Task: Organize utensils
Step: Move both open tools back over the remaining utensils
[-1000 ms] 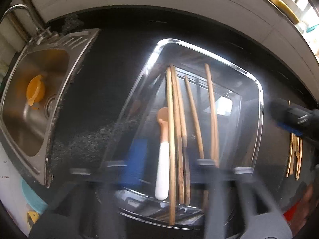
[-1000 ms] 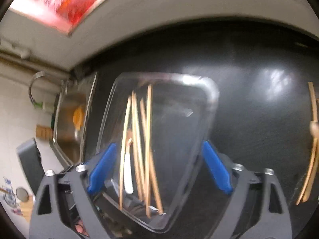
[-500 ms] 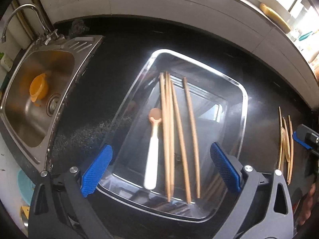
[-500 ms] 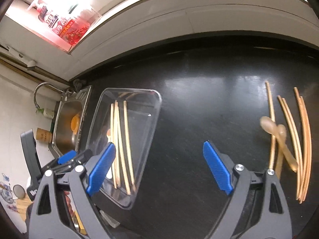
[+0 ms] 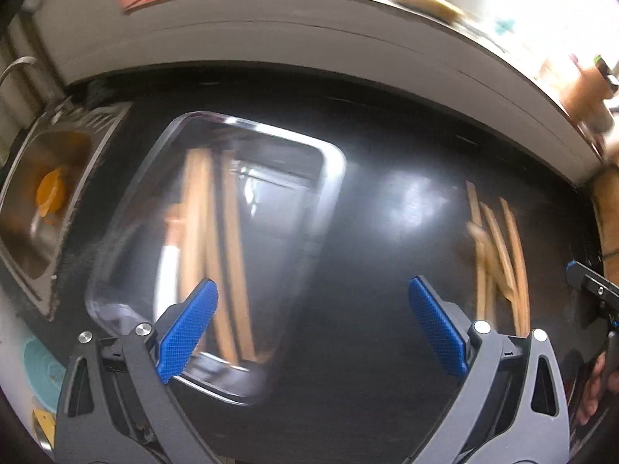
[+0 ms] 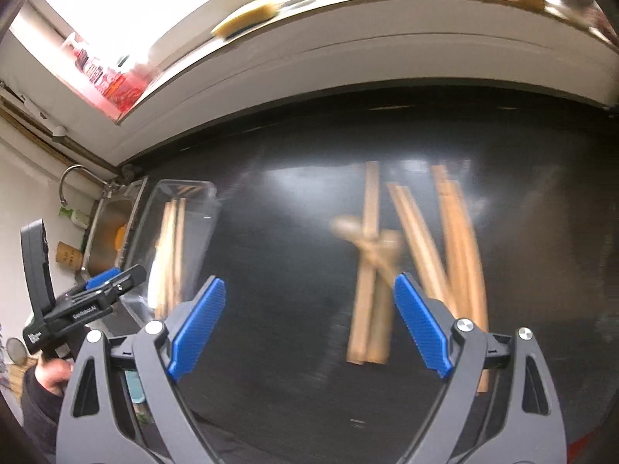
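A clear rectangular tray [image 5: 332,193] on the black counter holds several wooden chopsticks [image 5: 232,255] and a white-handled spoon [image 5: 168,270]; it also shows in the right wrist view [image 6: 209,208]. A loose pile of chopsticks [image 6: 456,247] and a wooden spoon [image 6: 348,228] lies on the counter to the right, seen too in the left wrist view [image 5: 503,247]. My left gripper [image 5: 313,328] is open and empty, between tray and pile. My right gripper [image 6: 309,321] is open and empty, just left of the pile. Both views are motion-blurred.
A steel sink [image 5: 42,193] with an orange strainer [image 5: 50,191] sits left of the tray. A white tiled ledge [image 5: 309,38] runs along the back of the black counter [image 6: 294,201]. A sponge [image 6: 247,19] lies on the sill.
Both grippers have swung right, away from the tray toward the loose pile. The pile now sits close in front of the right gripper. Both stay open.
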`<state>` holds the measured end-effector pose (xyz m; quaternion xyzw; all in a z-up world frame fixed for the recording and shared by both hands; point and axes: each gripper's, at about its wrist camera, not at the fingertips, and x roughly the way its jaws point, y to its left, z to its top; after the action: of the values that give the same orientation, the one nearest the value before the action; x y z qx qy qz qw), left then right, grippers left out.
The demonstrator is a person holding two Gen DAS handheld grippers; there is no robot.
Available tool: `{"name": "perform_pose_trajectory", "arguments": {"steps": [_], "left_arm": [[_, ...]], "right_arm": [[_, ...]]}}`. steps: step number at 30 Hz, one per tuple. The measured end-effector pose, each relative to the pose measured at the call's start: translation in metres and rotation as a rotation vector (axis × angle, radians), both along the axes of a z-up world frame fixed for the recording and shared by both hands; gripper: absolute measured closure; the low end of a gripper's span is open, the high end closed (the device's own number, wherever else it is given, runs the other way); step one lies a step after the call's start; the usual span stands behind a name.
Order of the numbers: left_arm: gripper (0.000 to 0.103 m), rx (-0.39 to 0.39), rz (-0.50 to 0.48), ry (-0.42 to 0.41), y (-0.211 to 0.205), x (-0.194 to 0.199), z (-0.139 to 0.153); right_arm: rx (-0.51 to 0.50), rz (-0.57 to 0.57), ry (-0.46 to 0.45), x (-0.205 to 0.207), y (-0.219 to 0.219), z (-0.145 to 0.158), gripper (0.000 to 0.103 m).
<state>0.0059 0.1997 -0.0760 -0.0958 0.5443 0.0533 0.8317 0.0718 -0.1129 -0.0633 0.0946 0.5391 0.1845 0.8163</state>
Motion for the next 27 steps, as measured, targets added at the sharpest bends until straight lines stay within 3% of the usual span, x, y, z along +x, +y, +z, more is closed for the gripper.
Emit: {"name": "perform_pose_trajectory", "arguments": {"steps": [6, 13, 23, 27], "left_arm": [[0.007, 0.016, -0.165, -0.020, -0.090, -0.007, -0.008], [0.007, 0.006, -0.258, 0.019, -0.143, -0.015, -0.045], [0.007, 0.036, -0.422, 0.089, -0.175, -0.024, -0.109], [0.007, 0.016, -0.446, 0.115, -0.174, -0.028, -0.123]], "right_arm": [[-0.096, -0.009, -0.064, -0.022, -0.082, 0.001, 0.017], [-0.215, 0.039, -0.067, -0.042, -0.139, -0.029, 0.017], [-0.337, 0.131, 0.074, -0.066, -0.135, -0.120, 0.017], [-0.409, 0.138, 0.063, -0.074, -0.127, -0.132, 0.016]]}}
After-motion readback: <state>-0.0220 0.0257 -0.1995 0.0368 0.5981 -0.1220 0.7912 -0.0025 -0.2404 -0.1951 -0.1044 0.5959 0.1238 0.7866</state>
